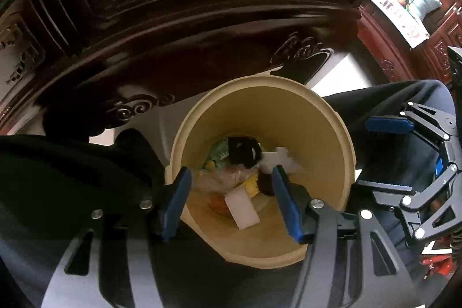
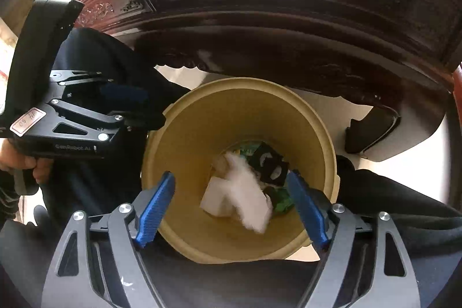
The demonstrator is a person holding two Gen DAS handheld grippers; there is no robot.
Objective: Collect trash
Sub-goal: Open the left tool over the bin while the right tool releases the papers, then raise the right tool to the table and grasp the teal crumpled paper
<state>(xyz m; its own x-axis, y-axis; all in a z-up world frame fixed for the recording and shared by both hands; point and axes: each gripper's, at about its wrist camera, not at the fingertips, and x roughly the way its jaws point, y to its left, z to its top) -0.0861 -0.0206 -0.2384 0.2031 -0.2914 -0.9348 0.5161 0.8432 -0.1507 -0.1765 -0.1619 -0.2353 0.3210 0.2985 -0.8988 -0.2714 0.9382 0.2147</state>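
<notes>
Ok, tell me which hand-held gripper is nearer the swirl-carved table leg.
Left. The left hand-held gripper hovers over the bin, toward the leg; the right hand-held gripper hangs past the bin's opposite rim.

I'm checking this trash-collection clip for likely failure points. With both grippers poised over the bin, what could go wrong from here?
1. The left gripper and right gripper both hang open over the tan plastic bin, close together; they could knock each other.
2. A fluffy white tissue wad looks blurred, perhaps mid-fall; light scraps may drift or snag on the fingers.
3. The bin stands between the person's dark-clothed legs; a bump could tip it.
</notes>
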